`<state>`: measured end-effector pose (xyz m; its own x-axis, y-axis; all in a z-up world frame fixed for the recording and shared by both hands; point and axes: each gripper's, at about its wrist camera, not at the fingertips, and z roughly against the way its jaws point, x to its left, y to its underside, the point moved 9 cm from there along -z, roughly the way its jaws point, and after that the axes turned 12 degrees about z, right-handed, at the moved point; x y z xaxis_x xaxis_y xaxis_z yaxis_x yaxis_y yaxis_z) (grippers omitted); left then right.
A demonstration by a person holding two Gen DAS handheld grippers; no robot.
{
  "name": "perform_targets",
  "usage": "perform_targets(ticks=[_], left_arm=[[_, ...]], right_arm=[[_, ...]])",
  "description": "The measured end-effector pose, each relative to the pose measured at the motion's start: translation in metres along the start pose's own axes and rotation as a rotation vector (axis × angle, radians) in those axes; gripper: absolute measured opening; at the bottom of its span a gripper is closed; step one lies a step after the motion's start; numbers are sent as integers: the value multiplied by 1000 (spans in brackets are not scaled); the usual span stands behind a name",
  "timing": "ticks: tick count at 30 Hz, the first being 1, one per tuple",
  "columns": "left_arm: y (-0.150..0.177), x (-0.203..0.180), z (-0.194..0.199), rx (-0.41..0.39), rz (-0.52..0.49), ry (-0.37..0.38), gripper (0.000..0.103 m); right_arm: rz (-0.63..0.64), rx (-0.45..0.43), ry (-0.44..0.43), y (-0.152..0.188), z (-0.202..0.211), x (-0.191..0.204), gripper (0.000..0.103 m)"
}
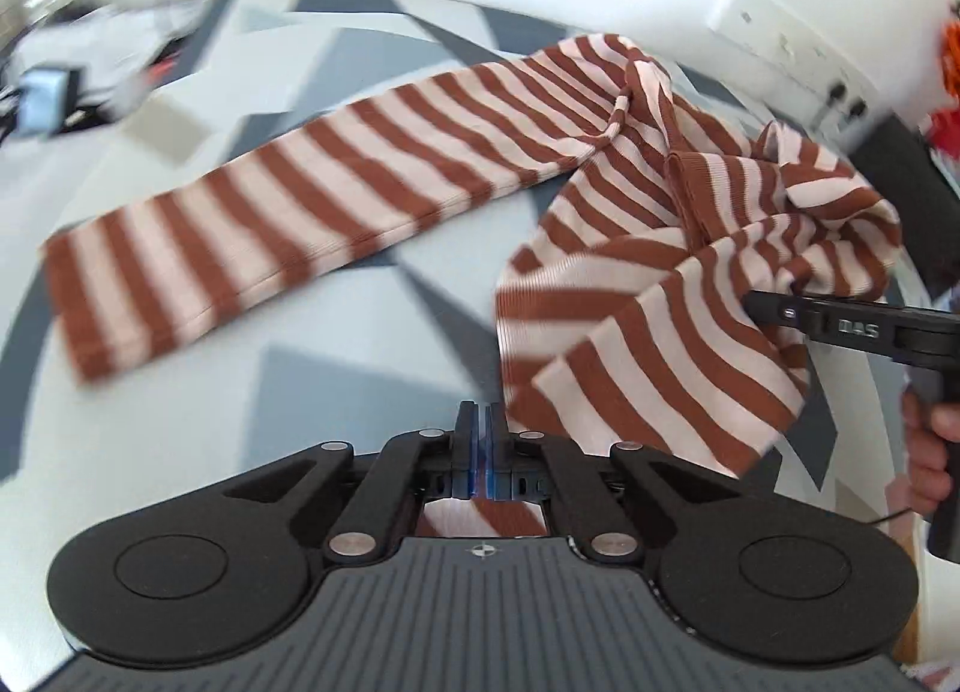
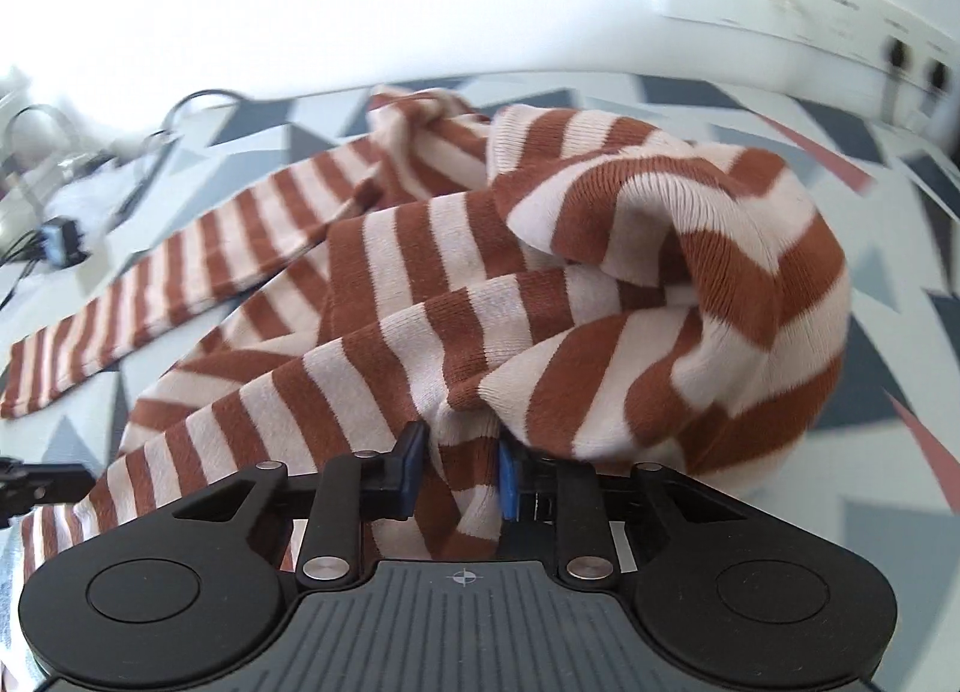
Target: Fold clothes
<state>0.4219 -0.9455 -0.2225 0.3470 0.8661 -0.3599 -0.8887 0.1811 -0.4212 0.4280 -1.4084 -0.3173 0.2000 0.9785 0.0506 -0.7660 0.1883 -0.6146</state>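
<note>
A rust-and-cream striped garment (image 1: 300, 200) lies on the patterned table cover (image 1: 360, 344), one long sleeve stretched flat to the left and the body bunched and raised at the right. My left gripper (image 1: 482, 422) has its jaws together at the cloth's lower edge, with striped fabric showing just behind the fingers. In the right wrist view, the garment (image 2: 600, 272) heaps up in front of my right gripper (image 2: 459, 452), whose blue pads pinch a thick fold. In the left wrist view the right gripper (image 1: 840, 326) reaches into the cloth from the right, held by a hand (image 1: 930, 452).
Cables and a small blue-faced device (image 1: 45, 104) sit at the back left of the table. A white wall with a socket strip (image 1: 780, 50) runs along the back right, and something orange (image 1: 951, 50) shows at the right edge. The cover (image 2: 900, 332) lies bare right of the garment.
</note>
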Motion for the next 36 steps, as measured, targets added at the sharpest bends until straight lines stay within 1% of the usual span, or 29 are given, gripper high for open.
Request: perform_targets(ticks=[1, 2, 3, 4, 5, 7, 9, 11, 13, 14, 15, 16, 17, 19, 20, 21, 22, 23, 24, 25, 26, 27, 28, 29, 30, 33, 35, 36], left_arm=[[-1, 4, 4, -7, 28, -5, 16], [-2, 7, 8, -15, 57, -10, 21], [-3, 9, 12, -27, 88, -13, 33], [-5, 8, 14, -41, 109, -15, 43], [-6, 7, 16, -55, 127, -18, 45], [-10, -2, 17, -70, 124, -17, 49], [-15, -13, 14, -78, 93, -21, 53], [-20, -26, 10, -82, 54, -22, 57], [-24, -39, 4, -79, 16, -18, 63], [-24, -46, 1, -74, -1, -13, 64], [-24, -53, -3, -57, -21, 1, 67], [-21, -60, -9, -37, -40, 10, 69], [-18, -67, -16, -21, -64, 3, 70], [-13, -80, -31, 8, -116, -17, 70], [-10, -84, -37, 9, -143, -44, 70], [-8, -86, -43, 2, -166, -81, 70], [-7, -87, -47, -2, -176, -102, 70], [-7, -89, -50, -6, -183, -120, 70], [-7, -88, -53, -8, -183, -128, 70], [-7, -88, -54, -8, -180, -131, 71], [-7, -86, -55, -6, -178, -135, 72], [-7, -85, -56, -5, -178, -141, 74], [-7, -82, -57, -4, -178, -150, 74], [-7, -79, -58, 1, -175, -160, 75], [-7, -75, -59, 7, -171, -170, 77], [-5, -69, -56, 18, -154, -159, 85], [-3, -66, -54, 28, -148, -154, 87], [-2, -65, -54, 30, -149, -152, 88]], right_arm=[[20, -5, -16, -3, -2, 6, 21], [33, -11, -34, -5, -4, 10, 21], [40, -16, -49, -5, -4, 13, 20], [43, -19, -57, -5, -2, 13, 19], [41, -21, -67, -3, 1, 11, 17], [17, -23, -91, 5, 12, 2, 15], [0, -22, -99, 17, 26, -11, 12], [-6, -26, -86, 30, 42, -30, 11], [-45, -44, -46, 40, 59, -55, 11], [-67, -54, -23, 45, 67, -68, 11], [-103, -64, 8, 50, 73, -83, 11], [-159, -71, 56, 58, 79, -102, 11], [-221, -77, 109, 66, 85, -121, 11], [-343, -88, 216, 83, 98, -159, 12], [-412, -93, 284, 92, 105, -177, 12], [-483, -97, 356, 103, 112, -195, 14], [-536, -101, 414, 112, 120, -209, 16], [-559, -107, 437, 116, 127, -215, 22], [-574, -114, 449, 119, 133, -219, 23], [-549, -115, 443, 118, 135, -214, 24], [-510, -115, 429, 114, 137, -206, 29], [-471, -115, 416, 111, 138, -198, 39], [-433, -115, 403, 108, 139, -190, 44], [-389, -116, 381, 104, 137, -178, 59], [-344, -116, 358, 99, 135, -165, 71], [-219, -114, 278, 85, 122, -123, 77], [-147, -102, 212, 79, 110, -98, 81], [-118, -89, 184, 77, 104, -87, 81]])
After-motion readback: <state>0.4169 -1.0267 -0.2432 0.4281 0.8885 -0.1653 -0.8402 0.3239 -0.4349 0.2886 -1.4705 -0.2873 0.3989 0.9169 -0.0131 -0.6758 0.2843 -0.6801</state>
